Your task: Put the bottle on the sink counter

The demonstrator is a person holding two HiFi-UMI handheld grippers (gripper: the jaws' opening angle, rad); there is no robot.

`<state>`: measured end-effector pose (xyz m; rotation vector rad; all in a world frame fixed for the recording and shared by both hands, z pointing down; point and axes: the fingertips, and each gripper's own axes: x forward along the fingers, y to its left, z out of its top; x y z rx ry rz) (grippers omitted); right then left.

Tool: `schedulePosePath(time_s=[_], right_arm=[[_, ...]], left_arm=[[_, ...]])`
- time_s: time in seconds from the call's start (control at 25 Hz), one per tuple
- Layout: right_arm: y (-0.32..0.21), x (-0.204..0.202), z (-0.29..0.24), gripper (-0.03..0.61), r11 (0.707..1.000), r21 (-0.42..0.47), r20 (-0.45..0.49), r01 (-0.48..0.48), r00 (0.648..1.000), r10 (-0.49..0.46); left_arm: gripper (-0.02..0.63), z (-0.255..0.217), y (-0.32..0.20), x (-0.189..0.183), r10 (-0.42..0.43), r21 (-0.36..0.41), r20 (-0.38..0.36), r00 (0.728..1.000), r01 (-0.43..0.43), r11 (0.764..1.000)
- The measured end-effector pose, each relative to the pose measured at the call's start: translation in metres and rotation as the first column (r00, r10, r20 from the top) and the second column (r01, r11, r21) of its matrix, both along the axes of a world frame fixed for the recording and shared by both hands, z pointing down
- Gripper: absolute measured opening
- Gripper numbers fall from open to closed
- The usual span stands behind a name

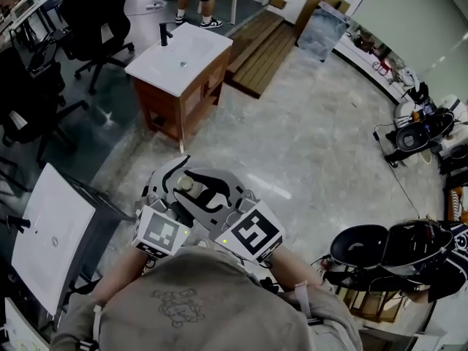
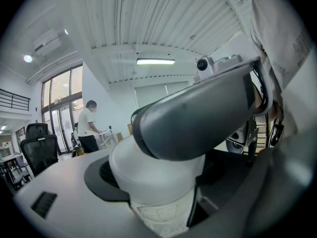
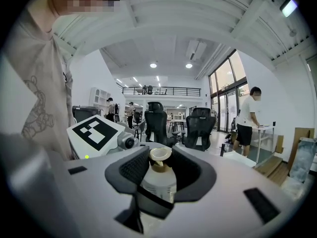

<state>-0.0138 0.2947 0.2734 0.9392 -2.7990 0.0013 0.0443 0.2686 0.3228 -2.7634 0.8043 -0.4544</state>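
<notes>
Head view: the left gripper and the right gripper are held together just in front of the wearer's chest, marker cubes toward the body. The bottle sits between them, only its top showing. It is in the air above the pale floor. The sink counter, a white top on a wooden cabinet with a black faucet at its far edge, stands ahead at upper left, well apart from the bottle. Office chairs stand to the left of it. Left gripper view: the white body of the bottle fills the gap between this gripper's jaws, and a printed label shows low on it. The jaws are closed against the bottle's sides. A grey part of the right gripper crosses above the bottle, touching it. A person stands in the background at left. Right gripper view: the bottle stands upright between the two dark pads. Its tan cap is level with the pad tips. The jaws are drawn in narrow on the bottle's upper part, and a dark bar lies across the bottle's front below them. The left gripper's marker cube is just beside it at left. Two office chairs stand beyond, and a person stands at right.
</notes>
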Motion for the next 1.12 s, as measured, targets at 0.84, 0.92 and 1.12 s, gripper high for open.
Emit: schedulePosePath(time_s=[0.84, 0.92, 1.12], right_arm=[[-0.031, 0.014, 0.019, 0.144, 0.999, 0.030, -0.018, 0.026, 0.999, -0.026], [-0.039, 0.015, 0.023, 0.144, 0.999, 0.025, -0.020, 0.023, 1.000, -0.023], [-0.061, 0.012, 0.028, 0.144, 1.000, 0.006, -0.011, 0.025, 1.000, -0.025]], left_arm=[[0.341, 0.019, -0.035, 0.013, -0.039, 0.021, -0.008, 0.999, 0.039, 0.999], [0.341, 0.021, -0.042, 0.015, -0.034, 0.016, -0.007, 0.999, 0.035, 0.999], [0.341, 0.027, -0.063, 0.012, -0.036, 0.000, -0.003, 0.999, 0.036, 0.999]])
